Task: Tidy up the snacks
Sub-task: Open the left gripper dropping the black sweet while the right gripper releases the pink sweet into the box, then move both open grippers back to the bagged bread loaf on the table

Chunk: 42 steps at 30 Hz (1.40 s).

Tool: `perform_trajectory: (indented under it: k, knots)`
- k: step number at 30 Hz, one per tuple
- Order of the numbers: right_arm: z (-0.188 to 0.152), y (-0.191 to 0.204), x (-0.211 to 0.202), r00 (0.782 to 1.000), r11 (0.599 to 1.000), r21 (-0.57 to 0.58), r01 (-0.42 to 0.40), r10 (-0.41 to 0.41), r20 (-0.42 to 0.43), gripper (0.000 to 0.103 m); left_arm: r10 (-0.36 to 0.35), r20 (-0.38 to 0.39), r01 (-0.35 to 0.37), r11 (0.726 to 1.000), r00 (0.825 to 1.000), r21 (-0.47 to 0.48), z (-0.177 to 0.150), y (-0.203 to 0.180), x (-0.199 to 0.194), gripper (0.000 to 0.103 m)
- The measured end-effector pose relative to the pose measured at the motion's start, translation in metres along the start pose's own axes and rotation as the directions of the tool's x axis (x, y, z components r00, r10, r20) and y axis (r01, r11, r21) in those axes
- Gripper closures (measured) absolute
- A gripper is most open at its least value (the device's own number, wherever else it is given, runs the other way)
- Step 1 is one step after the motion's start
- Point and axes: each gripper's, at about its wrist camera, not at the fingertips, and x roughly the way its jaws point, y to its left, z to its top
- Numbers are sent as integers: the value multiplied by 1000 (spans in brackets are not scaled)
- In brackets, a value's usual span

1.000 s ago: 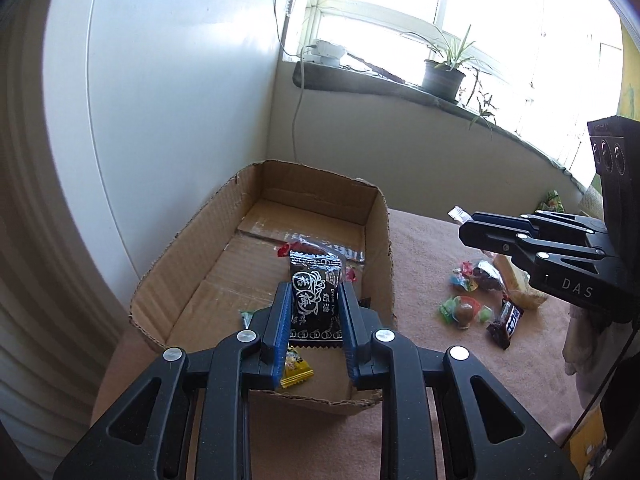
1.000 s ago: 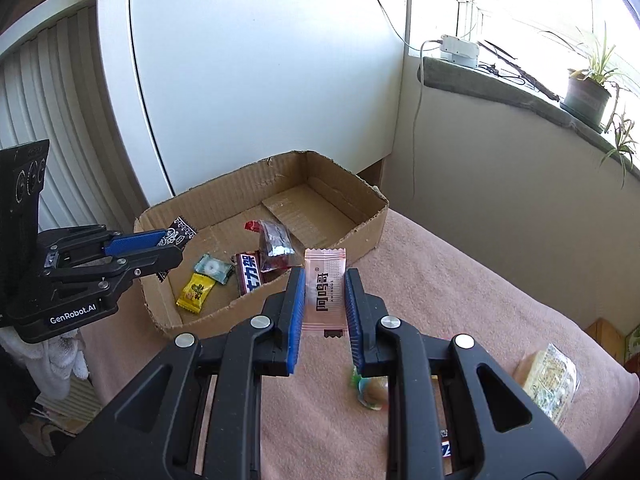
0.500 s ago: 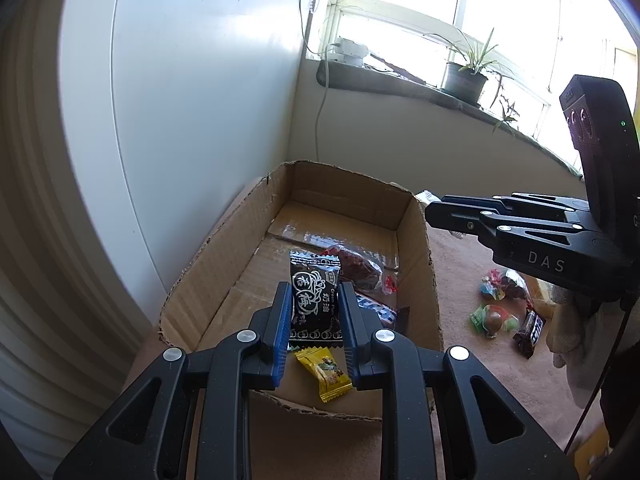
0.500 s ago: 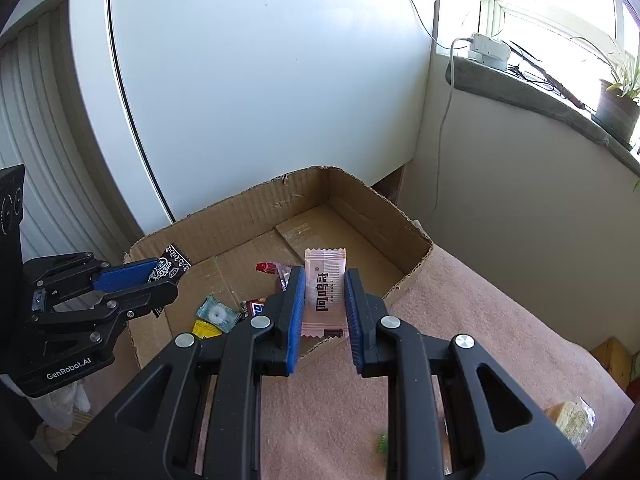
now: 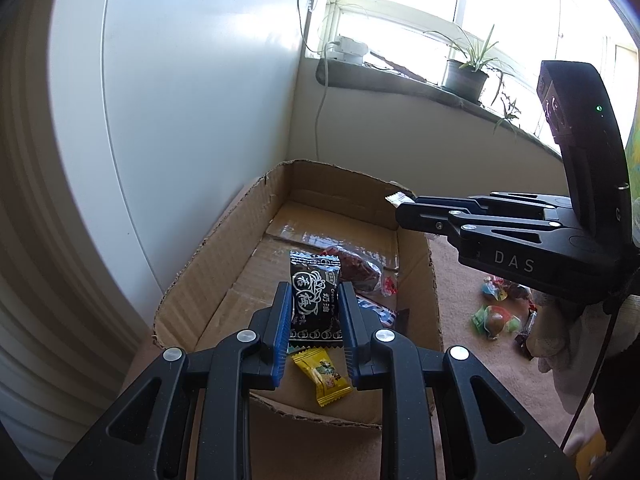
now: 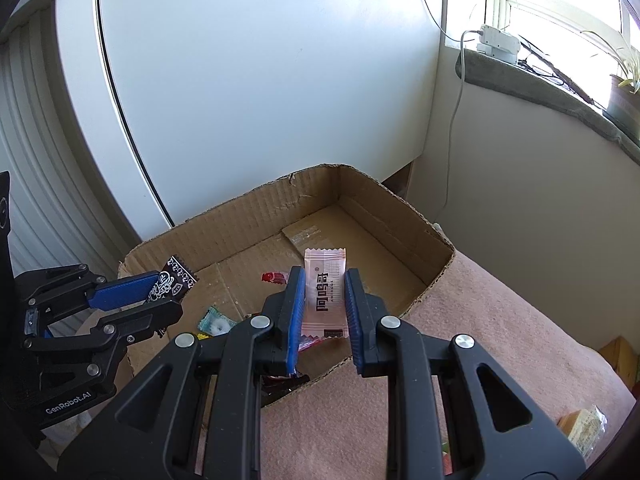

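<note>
My left gripper (image 5: 314, 300) is shut on a black snack packet (image 5: 315, 298) and holds it above the near end of an open cardboard box (image 5: 208, 248). My right gripper (image 6: 325, 292) is shut on a pink snack packet (image 6: 325, 294) above the box's (image 6: 248, 208) right side. In the box lie a yellow candy (image 5: 326, 376), a dark red packet (image 5: 356, 266) and a green-white candy (image 6: 216, 322). The left gripper (image 6: 160, 286) shows in the right wrist view at the box's left end; the right gripper (image 5: 408, 208) shows in the left wrist view over the right wall.
The box sits on a pink cloth-covered table (image 6: 500, 320). Several loose candies (image 5: 496, 316) lie on the cloth right of the box. A pale wrapped snack (image 6: 588, 432) lies at the table's right. A white wall panel (image 6: 240, 80) and a windowsill with a plant (image 5: 468, 76) stand behind.
Both grippers moved over the box with their packets still held. The right gripper came from above the cloth to above the box's right side.
</note>
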Motion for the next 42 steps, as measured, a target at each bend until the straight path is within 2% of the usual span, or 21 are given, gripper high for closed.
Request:
perform_trajectory:
  k: [11, 12, 14, 16, 18, 19, 20, 22, 26, 29, 34, 42]
  knots:
    - [0, 2, 0, 1000, 1000, 0, -6, 6, -1, 82, 10, 3, -10, 1000, 1000, -2, 0, 0, -1, 81]
    - [0, 2, 0, 1000, 1000, 2, -3, 3, 0, 80, 12, 3, -12, 1000, 1000, -1, 0, 0, -1, 77]
    - [0, 2, -1, 1000, 1000, 4, 6, -6, 6, 66, 11, 6, -11, 1000, 1000, 1, 0, -1, -2, 72]
    - [1, 2, -3, 1000, 1000, 10, 5, -5, 15, 60, 14, 7, -14, 1000, 1000, 3, -1, -1, -3, 70]
    - [1, 2, -5, 1000, 1000, 12, 5, -5, 19, 58, 20, 9, -21, 1000, 1000, 4, -1, -2, -3, 59]
    - [1, 2, -6, 1000, 1000, 11, 8, -8, 21, 53, 21, 12, -21, 1000, 1000, 3, -1, -2, -4, 54]
    - [1, 3, -7, 1000, 1000, 9, 13, -13, 25, 45, 21, 14, -21, 1000, 1000, 4, -1, -2, -5, 54]
    - [2, 3, -12, 999, 1000, 7, 22, -22, 39, 35, 22, 16, -22, 1000, 1000, 6, -1, -3, -6, 54]
    - [2, 2, -20, 998, 999, 8, 34, -34, 57, 31, 24, 21, -24, 1000, 1000, 5, -1, -4, -9, 53]
    - [1, 2, -24, 997, 999, 9, 45, -45, 58, 19, 26, 28, -26, 1000, 999, 8, -1, -6, -12, 43]
    - [-5, -2, -33, 996, 998, 22, 62, -63, 58, 18, 36, 46, -37, 999, 998, 17, -2, -10, -17, 33]
    - [-23, -12, -61, 993, 994, 49, 94, -98, 73, 18, 22, 59, -24, 999, 998, 31, -5, -21, -25, 33]
